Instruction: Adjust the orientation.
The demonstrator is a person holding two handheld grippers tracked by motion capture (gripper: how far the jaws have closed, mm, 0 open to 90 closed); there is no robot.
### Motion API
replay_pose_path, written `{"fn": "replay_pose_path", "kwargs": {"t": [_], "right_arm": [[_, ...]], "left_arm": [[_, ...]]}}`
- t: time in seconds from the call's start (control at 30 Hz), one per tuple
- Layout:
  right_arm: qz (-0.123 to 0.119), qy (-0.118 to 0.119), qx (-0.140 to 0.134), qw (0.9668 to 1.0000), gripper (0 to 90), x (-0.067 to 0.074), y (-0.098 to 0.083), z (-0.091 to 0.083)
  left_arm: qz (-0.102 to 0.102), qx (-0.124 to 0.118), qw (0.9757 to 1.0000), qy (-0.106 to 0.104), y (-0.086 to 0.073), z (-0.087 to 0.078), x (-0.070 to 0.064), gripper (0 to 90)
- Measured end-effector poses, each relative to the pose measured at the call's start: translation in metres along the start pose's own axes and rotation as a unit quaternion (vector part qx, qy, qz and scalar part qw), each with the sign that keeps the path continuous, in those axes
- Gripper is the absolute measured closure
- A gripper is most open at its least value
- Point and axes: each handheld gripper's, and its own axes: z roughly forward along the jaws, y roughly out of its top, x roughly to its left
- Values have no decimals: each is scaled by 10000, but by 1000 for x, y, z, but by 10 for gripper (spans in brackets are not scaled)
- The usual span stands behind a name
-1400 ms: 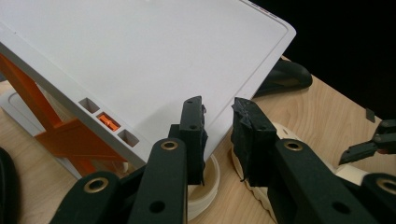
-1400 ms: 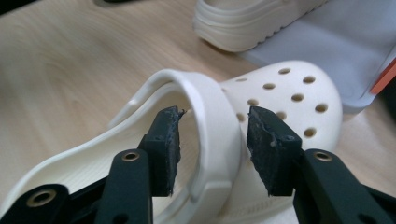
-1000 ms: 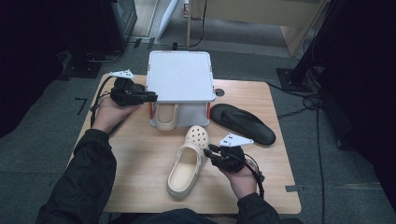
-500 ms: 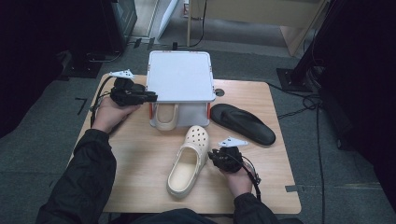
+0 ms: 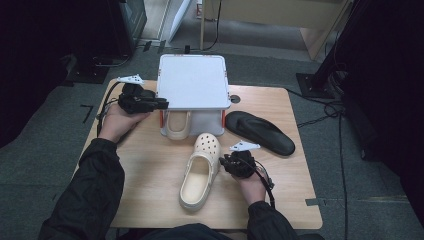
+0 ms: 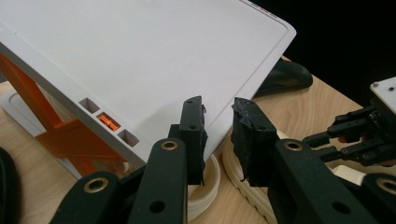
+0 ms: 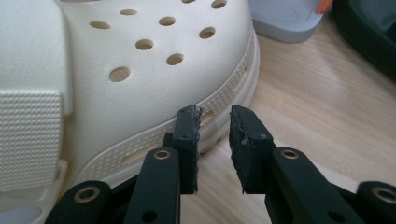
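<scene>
A black sandal (image 5: pixel 260 132) is laid flat and slantwise on the far right part of the wooden table (image 5: pixel 150 200), near its right edge, with one end turned toward the middle of the far edge. A small round hole (image 5: pixel 235 99) is seen in the tabletop close to the far edge. The table is surrounded by grey carpet (image 5: pixel 365 200), across which a dark cable (image 5: pixel 320 120) is trailed beyond the right edge. Pale wooden furniture (image 5: pixel 280 20) is seen past the far edge.

Even overhead light brightens the table (image 5: pixel 150 180), surroundings fall dark; close-up views are slightly soft.
</scene>
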Motion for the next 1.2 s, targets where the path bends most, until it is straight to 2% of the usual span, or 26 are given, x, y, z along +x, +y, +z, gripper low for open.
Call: {"fn": "replay_pose_path", "kwargs": {"t": [0.47,0.7,0.87,1.2], "right_arm": [[-227,182,10,9996,700,-7,19,17],[-71,296,-103,9995,651,-14,22,18],[76,338,-241,9991,615,-12,26,4],[2,498,-469,9977,520,9,31,-38]], "left_arm": [[4,-9,10000,-4,0,0,0,743],[10,-10,10000,0,0,0,0,743],[-4,-29,10000,-3,-1,0,0,743],[9,-12,10000,34,0,0,-1,740]]}}
